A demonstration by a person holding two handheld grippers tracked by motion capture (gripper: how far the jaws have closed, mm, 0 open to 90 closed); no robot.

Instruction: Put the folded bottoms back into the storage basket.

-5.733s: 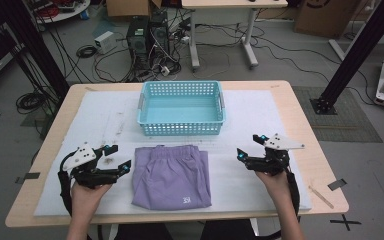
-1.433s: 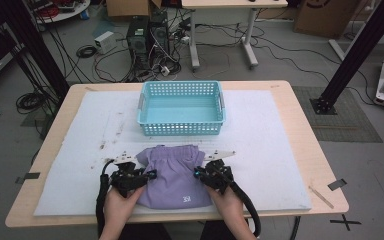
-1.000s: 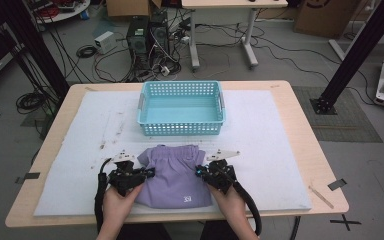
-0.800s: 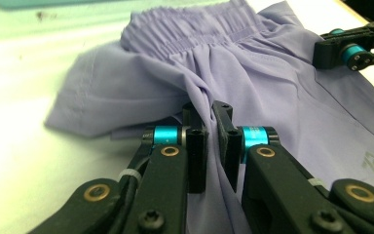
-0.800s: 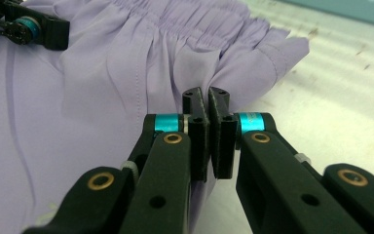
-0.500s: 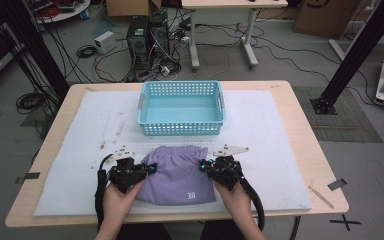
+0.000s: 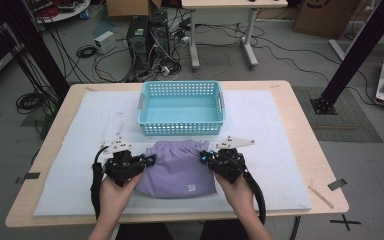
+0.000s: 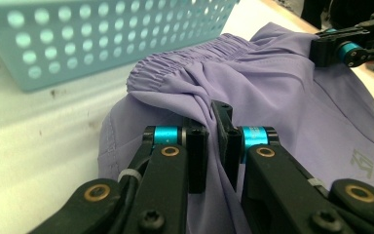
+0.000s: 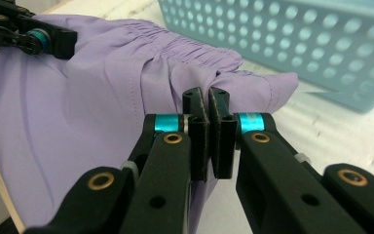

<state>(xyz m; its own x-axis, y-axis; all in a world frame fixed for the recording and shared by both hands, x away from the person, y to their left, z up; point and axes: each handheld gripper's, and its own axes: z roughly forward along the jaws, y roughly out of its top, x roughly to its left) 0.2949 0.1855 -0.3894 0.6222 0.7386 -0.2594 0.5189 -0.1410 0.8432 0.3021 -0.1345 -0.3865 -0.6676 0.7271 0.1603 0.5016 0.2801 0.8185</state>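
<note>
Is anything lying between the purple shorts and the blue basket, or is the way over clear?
Nothing visible lies between them. The purple shorts, pinched at each side by the left tool and right tool, sit just in front of the blue basket. The only thing to clear is the basket's own near wall.

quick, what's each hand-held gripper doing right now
Left hand-held gripper: closed, pinching the purple shorts by their left edge.
Right hand-held gripper: closed, pinching their right edge.

The shorts (image 7: 176, 167) are flanked by the left tool (image 7: 147, 161) and right tool (image 7: 204, 158), apparently just before the basket (image 7: 181, 107) on the bench (image 7: 290, 150).
</note>
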